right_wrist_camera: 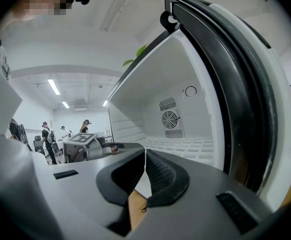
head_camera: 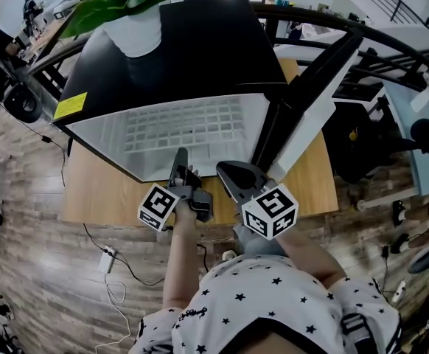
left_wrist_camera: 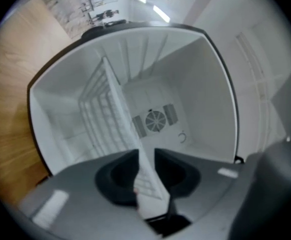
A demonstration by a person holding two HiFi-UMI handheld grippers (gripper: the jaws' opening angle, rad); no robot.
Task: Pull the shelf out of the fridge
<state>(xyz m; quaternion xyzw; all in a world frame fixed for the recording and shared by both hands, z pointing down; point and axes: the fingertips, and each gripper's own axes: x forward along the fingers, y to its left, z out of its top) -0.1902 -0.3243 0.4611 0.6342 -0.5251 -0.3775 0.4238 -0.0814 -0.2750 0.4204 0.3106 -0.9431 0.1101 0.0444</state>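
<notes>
Head view hid your left gripper's [head_camera: 181, 157] tips under its own body. The blurred, rolled left gripper view still showed its jaws partly apart, with the front edge of the one white wire shelf [left_wrist_camera: 110, 114] between them and the pads apparently not pressing it. That shelf lay in the single open fridge [head_camera: 178, 50] on the table [head_camera: 96, 190], how far out you couldn't tell, while your right gripper [right_wrist_camera: 145, 151], the second of two, was closed on nothing beside the door [head_camera: 310, 116].
</notes>
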